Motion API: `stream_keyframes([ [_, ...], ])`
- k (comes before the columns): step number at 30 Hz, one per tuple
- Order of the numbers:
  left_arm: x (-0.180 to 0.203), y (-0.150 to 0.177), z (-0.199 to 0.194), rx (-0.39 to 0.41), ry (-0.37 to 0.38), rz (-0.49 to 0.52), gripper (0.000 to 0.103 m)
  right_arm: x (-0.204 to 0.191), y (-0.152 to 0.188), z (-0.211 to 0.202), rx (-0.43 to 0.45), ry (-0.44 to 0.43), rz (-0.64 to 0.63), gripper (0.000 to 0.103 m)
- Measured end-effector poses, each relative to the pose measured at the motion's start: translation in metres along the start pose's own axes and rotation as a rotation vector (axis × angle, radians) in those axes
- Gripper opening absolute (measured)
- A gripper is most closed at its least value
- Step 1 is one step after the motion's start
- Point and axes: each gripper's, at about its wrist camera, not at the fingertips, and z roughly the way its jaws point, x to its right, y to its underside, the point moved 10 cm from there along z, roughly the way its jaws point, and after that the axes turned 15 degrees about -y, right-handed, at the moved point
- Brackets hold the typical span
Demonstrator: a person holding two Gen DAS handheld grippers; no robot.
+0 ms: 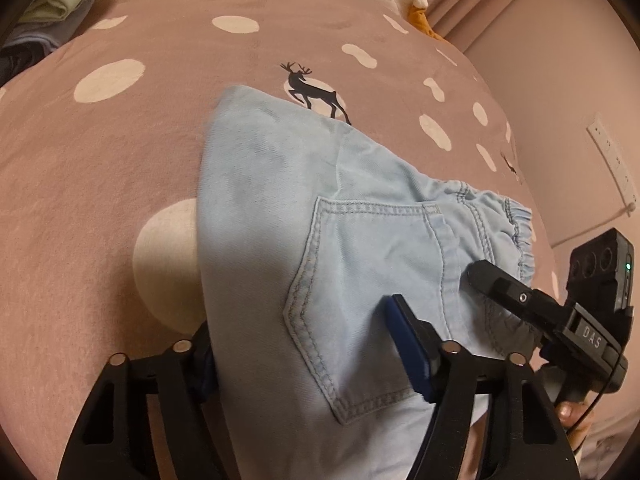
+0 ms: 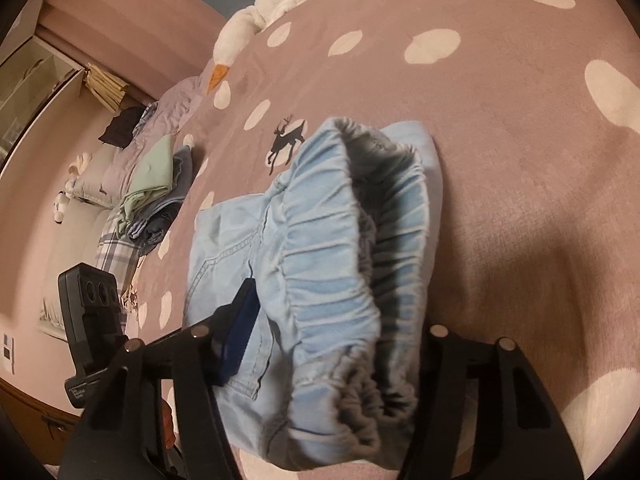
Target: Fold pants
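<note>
Light blue denim pants (image 1: 280,208) lie folded on the pink dotted bedspread (image 1: 120,160). My left gripper (image 1: 308,364) has its fingers wide apart, with the pants' edge by the back pocket (image 1: 360,312) lying between them. My right gripper (image 2: 332,344) also stands wide, with the gathered elastic waistband (image 2: 340,280) bunched between its fingers. The right gripper shows in the left wrist view (image 1: 520,300), its finger resting on the waistband. The left gripper's body shows in the right wrist view (image 2: 92,304).
A stack of folded clothes (image 2: 156,192) lies at the bed's far side. A white plush goose (image 2: 256,20) rests by the head of the bed. A wall with a socket strip (image 1: 612,160) runs close on the right of the bed.
</note>
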Motion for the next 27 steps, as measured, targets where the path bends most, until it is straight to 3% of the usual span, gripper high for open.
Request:
stream_keyframes([
  [10,-0.005,0.001,-0.014,0.031,-0.013,-0.046,0.04,-0.02,0.004,-0.007,0.035,0.032,-0.073,0.047],
  [15,-0.002,0.003,-0.027,0.057,-0.02,-0.041,0.039,-0.038,0.008,-0.008,0.031,0.043,-0.14,0.042],
  [27,-0.026,0.013,-0.055,0.099,-0.072,-0.065,0.039,-0.068,0.031,0.007,0.0,-0.016,-0.149,0.041],
])
